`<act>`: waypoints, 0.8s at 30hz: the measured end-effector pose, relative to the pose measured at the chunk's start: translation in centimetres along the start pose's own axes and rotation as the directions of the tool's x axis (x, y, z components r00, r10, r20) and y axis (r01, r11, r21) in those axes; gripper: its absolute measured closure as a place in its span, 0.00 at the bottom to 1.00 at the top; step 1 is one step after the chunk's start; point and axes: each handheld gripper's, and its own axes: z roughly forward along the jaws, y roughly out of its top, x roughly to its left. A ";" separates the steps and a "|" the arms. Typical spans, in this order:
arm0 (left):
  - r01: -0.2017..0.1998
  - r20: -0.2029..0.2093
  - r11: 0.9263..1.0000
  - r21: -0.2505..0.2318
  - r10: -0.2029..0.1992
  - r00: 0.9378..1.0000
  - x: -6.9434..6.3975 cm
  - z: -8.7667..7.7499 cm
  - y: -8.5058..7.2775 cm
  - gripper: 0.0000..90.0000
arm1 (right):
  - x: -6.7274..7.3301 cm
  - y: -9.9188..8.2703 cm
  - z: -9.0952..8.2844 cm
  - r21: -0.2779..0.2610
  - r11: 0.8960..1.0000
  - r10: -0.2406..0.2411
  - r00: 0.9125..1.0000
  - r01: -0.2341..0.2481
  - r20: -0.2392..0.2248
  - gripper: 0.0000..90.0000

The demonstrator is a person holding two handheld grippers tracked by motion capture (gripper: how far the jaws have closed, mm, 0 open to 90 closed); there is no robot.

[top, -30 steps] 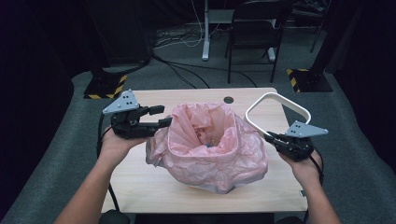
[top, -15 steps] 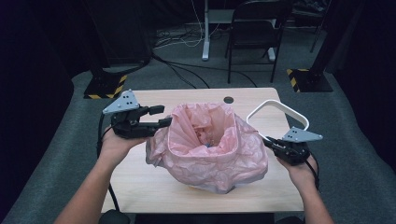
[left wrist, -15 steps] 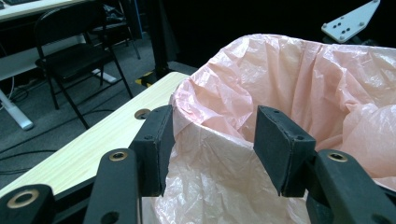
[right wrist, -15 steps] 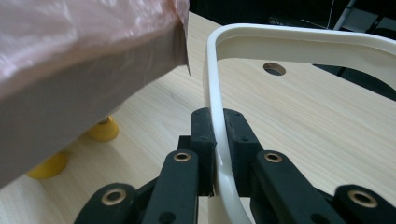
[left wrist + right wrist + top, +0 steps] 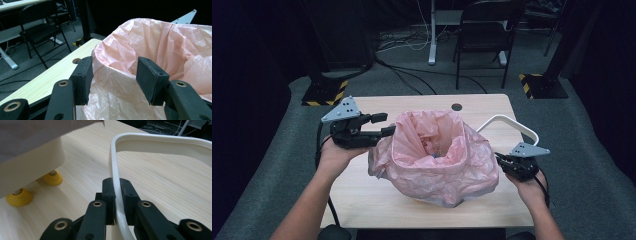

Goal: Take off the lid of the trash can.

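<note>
So there's a small bin sitting about mid-table, lined with a pink plastic bag (image 5: 439, 160) that's folded out over its rim and puffs down around the sides, pretty crinkly all over. From the right gripper view you can see the bin itself is a cream body (image 5: 30, 157) standing on little yellow feet (image 5: 20, 197) on the wooden table (image 5: 377, 200). Off to the right of the bag is a white frame (image 5: 512, 127), a rounded loop of thin plastic, tilted with its far end up over the table's right edge. The right gripper (image 5: 507, 162) has its jaws clamped together on the near part of that frame; in its own view the white strip (image 5: 117, 195) runs straight up between the two black pads, pinched tight. The left gripper (image 5: 379, 125) sits at the bag's left rim with its jaws apart. In the left gripper view the folded bag edge (image 5: 112, 67) lies between the pads, one pad close against the outside, the other over the inner side, but I can't tell if they're actually pressing on it. There's a round grommet hole (image 5: 456, 107) in the table behind the bag, and a black folding chair (image 5: 484, 30) on the grey floor beyond.
</note>
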 end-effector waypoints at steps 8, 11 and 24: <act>-0.001 0.000 1.000 0.000 0.001 1.000 0.0 0.0 0.0 0.53 | -0.3 -1.0 0.7 0.014 1.000 0.021 0.999 -0.020 -0.032 0.92; -0.001 0.000 1.000 -0.001 0.001 1.000 0.0 0.0 0.0 0.52 | -0.3 -1.4 1.0 0.026 0.999 0.025 0.999 -0.024 -0.032 0.92; 0.003 0.000 1.000 -0.005 -0.003 1.000 0.0 0.1 0.0 0.53 | -0.5 -2.7 1.9 0.055 0.998 0.028 0.999 -0.025 -0.045 0.92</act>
